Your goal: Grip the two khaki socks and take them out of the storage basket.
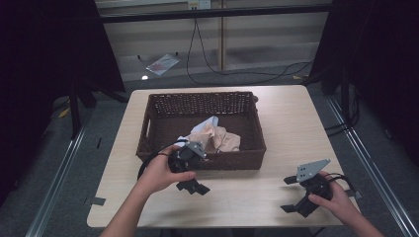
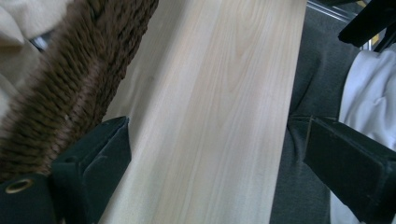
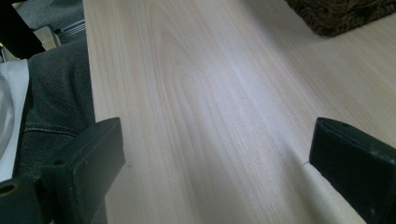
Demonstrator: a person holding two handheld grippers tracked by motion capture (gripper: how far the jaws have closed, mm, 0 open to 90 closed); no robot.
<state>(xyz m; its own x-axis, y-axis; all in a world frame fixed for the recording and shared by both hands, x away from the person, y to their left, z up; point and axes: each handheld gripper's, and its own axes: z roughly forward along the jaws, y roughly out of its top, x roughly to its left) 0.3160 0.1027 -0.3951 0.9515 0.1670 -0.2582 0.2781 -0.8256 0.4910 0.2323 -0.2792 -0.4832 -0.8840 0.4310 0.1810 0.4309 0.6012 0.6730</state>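
Observation:
A brown woven basket (image 1: 202,131) stands mid-table with crumpled beige and white cloth (image 1: 217,137) inside. My left gripper (image 1: 193,187) is open and empty, held just in front of the basket's front wall. In the left gripper view its jaws stand wide apart over bare wood, the left gripper (image 2: 217,158) close beside the basket (image 2: 70,79), where a bit of the cloth (image 2: 14,28) shows. My right gripper (image 1: 292,195) hovers open near the table's front right corner. Nothing lies between the jaws of the right gripper (image 3: 215,158), and a corner of the basket (image 3: 341,14) sits farther off.
The light wooden table (image 1: 291,128) has bare room on both sides of the basket and along its front edge. The person's grey trousers (image 3: 56,98) sit just past the table edge. Cables (image 1: 232,69) run on the floor behind, with dark curtains on both sides.

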